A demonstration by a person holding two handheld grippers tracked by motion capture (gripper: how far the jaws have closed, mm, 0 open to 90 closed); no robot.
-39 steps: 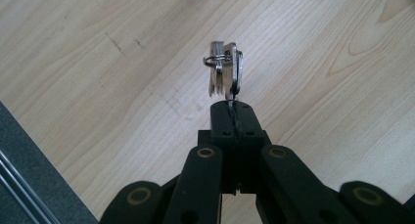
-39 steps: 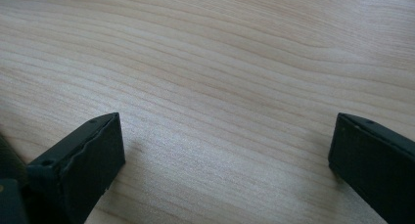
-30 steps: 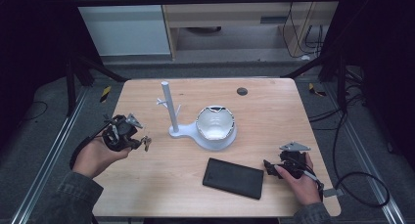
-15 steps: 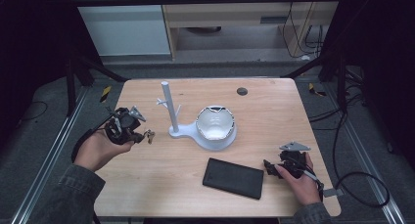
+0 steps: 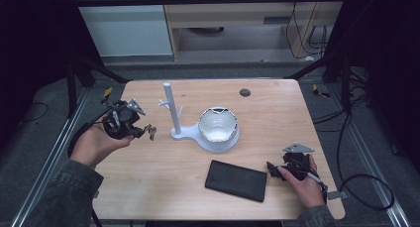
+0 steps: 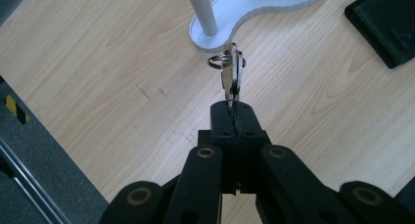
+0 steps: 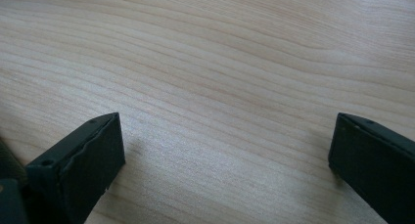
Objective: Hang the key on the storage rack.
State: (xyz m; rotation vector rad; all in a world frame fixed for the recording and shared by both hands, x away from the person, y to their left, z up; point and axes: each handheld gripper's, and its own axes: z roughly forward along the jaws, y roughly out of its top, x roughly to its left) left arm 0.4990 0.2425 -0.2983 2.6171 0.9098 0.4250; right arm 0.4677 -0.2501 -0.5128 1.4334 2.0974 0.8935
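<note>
Since the earlier frame, the left gripper (image 5: 132, 130) has been carried slightly up and right, toward the white stand (image 5: 174, 133). Keys (image 6: 231, 75) are pinched between its closed jaws, projecting just beyond the tips at centre frame, close to the stand's base. At lower right, the right gripper (image 7: 225, 155) is held spread over bare table (image 7: 235, 62).

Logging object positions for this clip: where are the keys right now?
The keys hang clamped in the left gripper, above the table's left side in the high view, just short of the white stand's base.
</note>
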